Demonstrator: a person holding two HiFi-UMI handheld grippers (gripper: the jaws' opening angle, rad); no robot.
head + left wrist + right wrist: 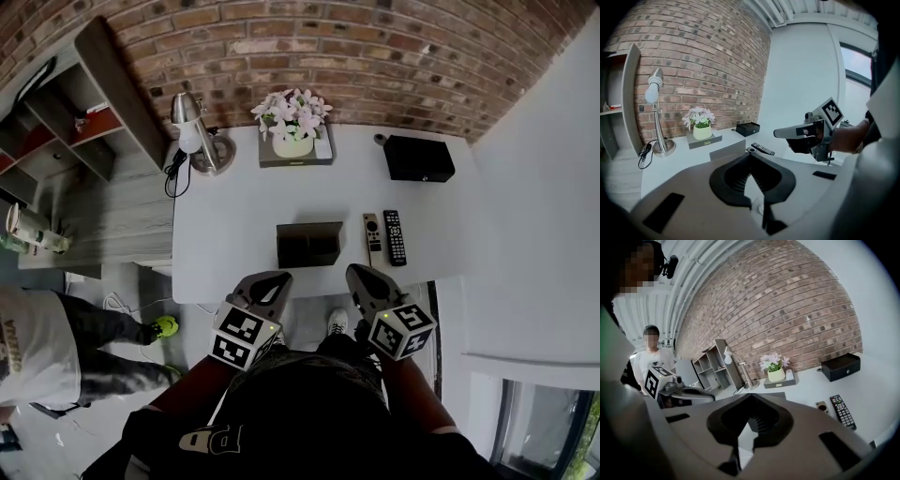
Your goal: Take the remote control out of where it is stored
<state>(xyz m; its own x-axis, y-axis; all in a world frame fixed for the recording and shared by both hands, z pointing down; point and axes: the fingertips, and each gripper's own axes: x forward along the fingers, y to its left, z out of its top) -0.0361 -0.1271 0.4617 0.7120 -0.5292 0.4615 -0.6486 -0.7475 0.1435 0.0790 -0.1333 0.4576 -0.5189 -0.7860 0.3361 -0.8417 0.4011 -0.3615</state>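
Both tongs are tucked in close to the body, side by side and pointing at the table [225, 234], tilted a bit downward. The left tongs [272, 279] are clenched, tips touching, nothing in them. Same for the right tongs [359, 273]: clenched and empty. Their tips sit just at the table's near edge, not over anything.

The black remote [395, 236] is lying flat out on the table top, right of the dark box [308, 244], with a slimmer light remote [372, 232] just beside it on the left. Both are near the front right part of the table, ahead of the right tongs.

Room-wise, there's plenty of bare table between the dark box and the flower pot [292, 141] at the back. A black case [418, 157] sits at the back right corner, a lamp [192, 131] at the back left. The white wall runs along the right edge. Left of the table there's a shelf unit [84, 112] and a person [37, 347] standing on the floor.
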